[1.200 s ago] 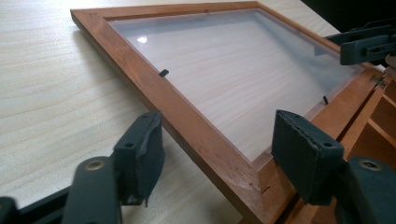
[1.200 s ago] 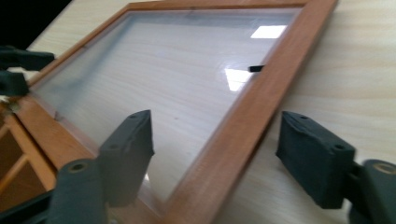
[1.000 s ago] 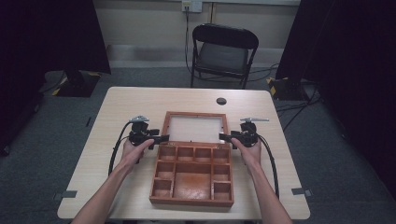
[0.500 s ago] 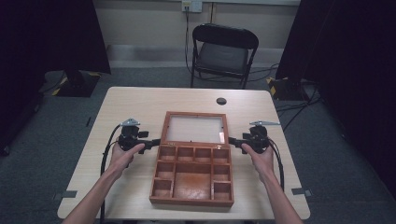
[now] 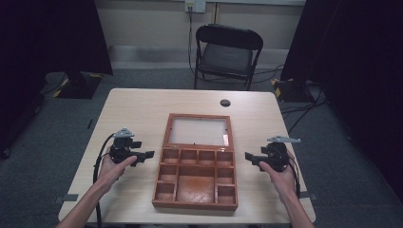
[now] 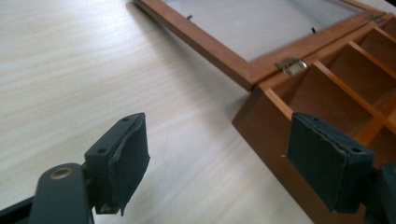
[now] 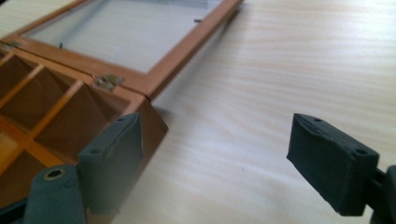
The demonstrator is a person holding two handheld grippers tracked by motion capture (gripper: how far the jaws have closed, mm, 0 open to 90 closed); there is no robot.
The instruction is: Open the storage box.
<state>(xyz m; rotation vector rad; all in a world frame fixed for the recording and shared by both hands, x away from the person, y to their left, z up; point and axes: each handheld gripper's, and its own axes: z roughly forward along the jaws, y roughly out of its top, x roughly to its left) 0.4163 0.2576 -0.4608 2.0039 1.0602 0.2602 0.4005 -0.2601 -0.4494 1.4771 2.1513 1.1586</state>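
The left gripper [image 5: 148,155] and the right gripper [image 5: 249,156] both stand wide apart, holding nothing, each beside the open wooden box [image 5: 197,178] without touching it.

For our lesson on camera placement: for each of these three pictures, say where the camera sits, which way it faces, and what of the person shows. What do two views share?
High view: above the person's side, facing forward and down on the pale wooden table; forearms, left gripper, right gripper.
Left gripper view: rides the left gripper, facing the open brown wooden compartment box.
Right gripper view: rides the right gripper, facing that box.
Both share its glass-paned lid.
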